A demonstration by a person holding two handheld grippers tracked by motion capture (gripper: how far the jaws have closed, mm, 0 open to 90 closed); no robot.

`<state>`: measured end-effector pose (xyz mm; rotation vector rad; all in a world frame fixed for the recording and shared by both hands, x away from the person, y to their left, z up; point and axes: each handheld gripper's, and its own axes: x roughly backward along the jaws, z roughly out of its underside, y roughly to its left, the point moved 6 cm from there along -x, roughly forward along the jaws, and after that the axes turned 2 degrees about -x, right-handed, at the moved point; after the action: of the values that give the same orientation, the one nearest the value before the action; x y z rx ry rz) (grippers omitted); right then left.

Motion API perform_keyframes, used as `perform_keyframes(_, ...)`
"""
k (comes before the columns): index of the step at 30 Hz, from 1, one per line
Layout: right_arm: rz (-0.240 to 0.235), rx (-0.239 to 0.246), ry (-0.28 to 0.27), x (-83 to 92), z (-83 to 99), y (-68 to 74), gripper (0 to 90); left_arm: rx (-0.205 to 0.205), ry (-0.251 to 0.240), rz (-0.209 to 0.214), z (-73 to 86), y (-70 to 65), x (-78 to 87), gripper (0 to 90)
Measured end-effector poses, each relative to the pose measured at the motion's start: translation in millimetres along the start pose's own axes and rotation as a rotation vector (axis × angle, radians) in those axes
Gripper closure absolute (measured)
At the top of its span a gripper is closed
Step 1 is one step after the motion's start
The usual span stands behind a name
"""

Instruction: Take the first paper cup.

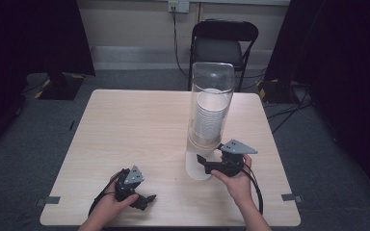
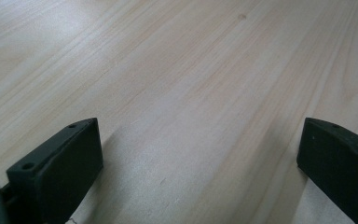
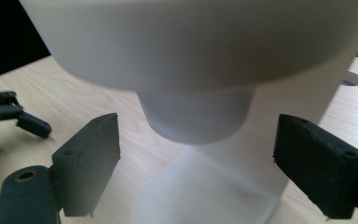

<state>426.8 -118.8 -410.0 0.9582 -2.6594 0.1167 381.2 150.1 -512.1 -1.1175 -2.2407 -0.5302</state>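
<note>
Right claw (image 3: 196, 158) spread wide, white cup (image 3: 196, 116) just above

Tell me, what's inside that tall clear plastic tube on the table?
The tall clear plastic tube holds a stack of white cups. The right gripper view shows the lowest white cup poking out beneath it. How many cups there are can't be counted; they nest inside one another.
</note>
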Motion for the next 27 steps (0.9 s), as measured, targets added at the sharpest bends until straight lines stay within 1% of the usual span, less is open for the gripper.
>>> perform_keyframes(3, -0.009, -0.007, -0.011, -1.4, -1.7, 1.5, 14.5, 0.0, 0.0, 0.001, 0.0, 0.0, 0.0, 0.0)
perform_keyframes(4, -0.021, -0.01, -0.02, -3.6, -2.4, 3.5, 14.5, 0.0, 0.0, 0.001, 0.0, 0.0, 0.0, 0.0)
perform_keyframes(6, -0.019, -0.013, -0.026, -4.2, -2.7, 4.1, 14.5, 0.0, 0.0, 0.001, 0.0, 0.0, 0.0, 0.0)
perform_keyframes(8, -0.033, -0.018, -0.049, -6.3, -4.0, 5.9, 15.3, 0.0, 0.0, 0.001, 0.0, 0.0, 0.0, 0.0)
perform_keyframes(9, -0.033, -0.018, -0.049, -6.3, -4.0, 5.9, 15.3, 0.0, 0.0, 0.001, 0.0, 0.0, 0.0, 0.0)
perform_keyframes(10, -0.032, -0.02, -0.062, -7.7, -4.8, 5.9, 15.4, 0.0, 0.0, 0.001, 0.0, 0.0, 0.0, 0.0)
perform_keyframes(13, -0.033, -0.026, -0.078, -8.7, -6.5, 5.6, 16.5, 0.0, 0.0, 0.001, 0.0, 0.0, 0.0, 0.0)
perform_keyframes(15, -0.03, -0.022, -0.091, -10.0, -8.6, 5.1, 17.7, 0.0, 0.0, 0.001, 0.0, -0.1, 0.0, 0.0)
perform_keyframes(19, -0.022, -0.011, -0.094, -12.3, -10.6, 4.7, 18.0, 0.0, 0.0, 0.001, 0.0, 0.0, 0.0, 0.0)
perform_keyframes(21, -0.019, 0.006, -0.097, -13.2, -12.7, 5.0, 18.5, 0.0, 0.0, 0.001, 0.0, 0.0, 0.0, 0.0)
perform_keyframes(24, -0.018, 0.014, -0.118, -14.8, -17.5, 6.6, 22.2, 0.0, 0.001, 0.001, 0.0, -0.1, 0.0, 0.0)
perform_keyframes(26, -0.011, 0.011, -0.117, -15.0, -18.0, 6.6, 23.3, 0.0, 0.001, 0.002, 0.0, -0.1, 0.0, 0.0)
perform_keyframes(27, -0.007, 0.018, -0.123, -15.3, -18.6, 6.2, 24.6, 0.0, 0.001, 0.002, 0.0, -0.1, 0.0, 0.0)
